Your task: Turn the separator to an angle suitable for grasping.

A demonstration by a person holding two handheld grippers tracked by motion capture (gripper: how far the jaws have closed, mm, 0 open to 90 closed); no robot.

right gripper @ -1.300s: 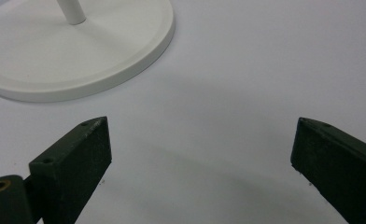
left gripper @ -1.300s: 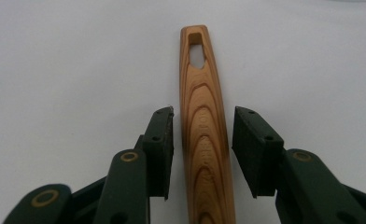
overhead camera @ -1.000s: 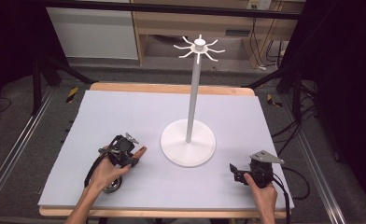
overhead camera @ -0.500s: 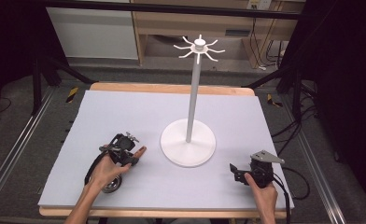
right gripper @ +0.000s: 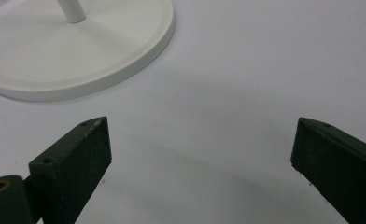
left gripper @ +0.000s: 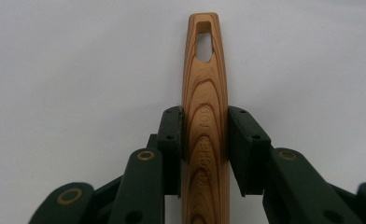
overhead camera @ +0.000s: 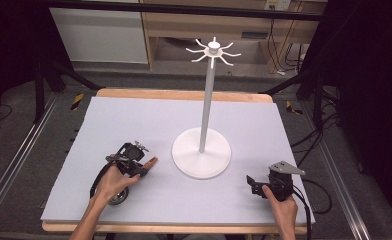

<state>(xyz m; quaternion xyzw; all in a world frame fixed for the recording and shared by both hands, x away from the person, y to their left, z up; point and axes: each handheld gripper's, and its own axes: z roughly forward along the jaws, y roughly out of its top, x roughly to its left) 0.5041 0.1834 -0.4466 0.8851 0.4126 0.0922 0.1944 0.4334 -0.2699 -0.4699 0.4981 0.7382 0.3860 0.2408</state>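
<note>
A wooden handle [left gripper: 204, 116] is being clamped between the pads of the left gripper [left gripper: 204, 140] low over the bench [overhead camera: 134, 120], left of the white stand [overhead camera: 202, 152]. The right gripper [right gripper: 202, 154] is being held wide apart, nothing between its pads, near the stand's base.

white hook stand [overhead camera: 202, 150] on grey mat [overhead camera: 134, 120].
</note>
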